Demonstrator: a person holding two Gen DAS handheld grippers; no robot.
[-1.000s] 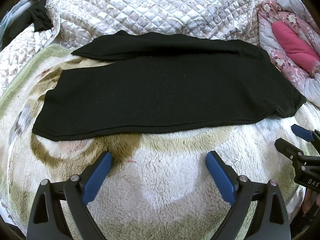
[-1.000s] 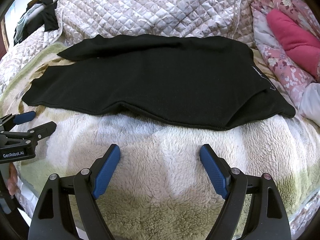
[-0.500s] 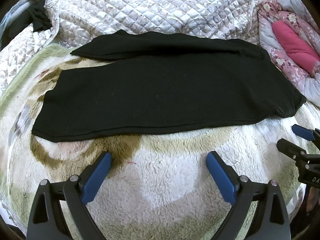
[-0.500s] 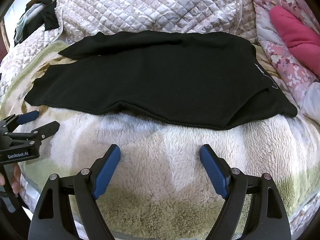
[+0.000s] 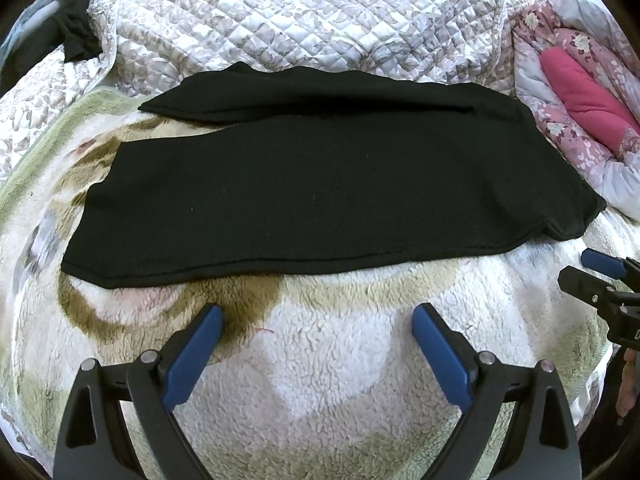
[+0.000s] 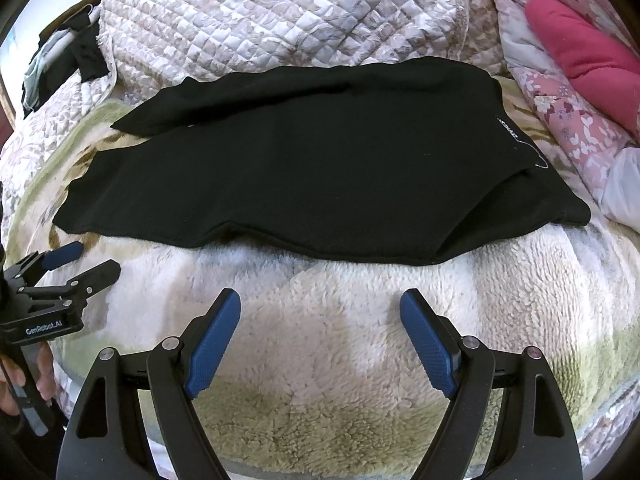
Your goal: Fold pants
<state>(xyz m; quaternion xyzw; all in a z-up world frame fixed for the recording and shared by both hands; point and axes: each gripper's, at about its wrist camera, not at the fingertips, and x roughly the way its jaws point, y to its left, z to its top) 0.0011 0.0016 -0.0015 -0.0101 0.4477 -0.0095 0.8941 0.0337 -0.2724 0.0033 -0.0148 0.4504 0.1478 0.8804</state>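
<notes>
A bed in bright daylight — fleece blanket [image 5: 328, 360], quilted coverlet [image 5: 304, 16], floral pink bedding [image 6: 568, 92] behind.

The left gripper [image 5: 316, 320] hung low with its blue-padded jaws spread wide, nothing between them. The right gripper [image 6: 320, 306] sat level beside it, jaws equally wide and empty. Both pointed forward, side by side and apart.
</notes>
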